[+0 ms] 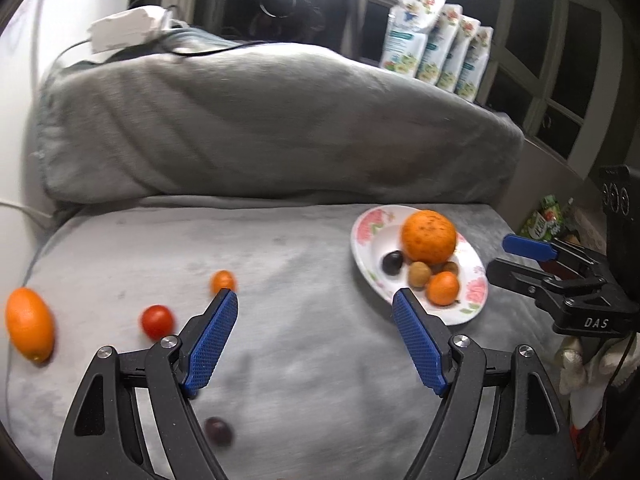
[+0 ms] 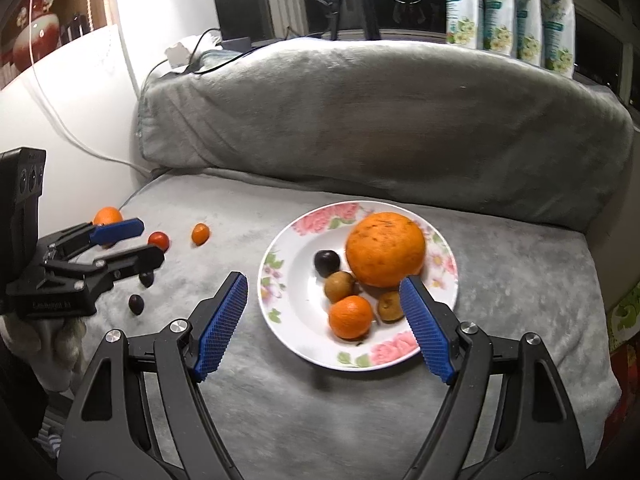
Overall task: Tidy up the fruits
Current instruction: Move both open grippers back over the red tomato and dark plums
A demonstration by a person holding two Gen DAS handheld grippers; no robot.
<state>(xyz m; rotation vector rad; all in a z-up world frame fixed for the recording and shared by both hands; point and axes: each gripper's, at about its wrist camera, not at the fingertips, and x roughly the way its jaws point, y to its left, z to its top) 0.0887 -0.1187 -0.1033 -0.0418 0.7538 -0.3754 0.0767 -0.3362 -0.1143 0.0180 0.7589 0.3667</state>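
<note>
Plate near cushion's right edge, loose fruit left, bare fabric between

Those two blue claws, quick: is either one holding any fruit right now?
Left gripper: open, nothing between its fingers.
Right gripper: open, holding nothing, poised over the plate.

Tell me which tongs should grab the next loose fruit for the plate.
Left, probably. The left tongs stand open over the loose cherry tomato and small orange fruit, while the right tongs hover open over the plate.
</note>
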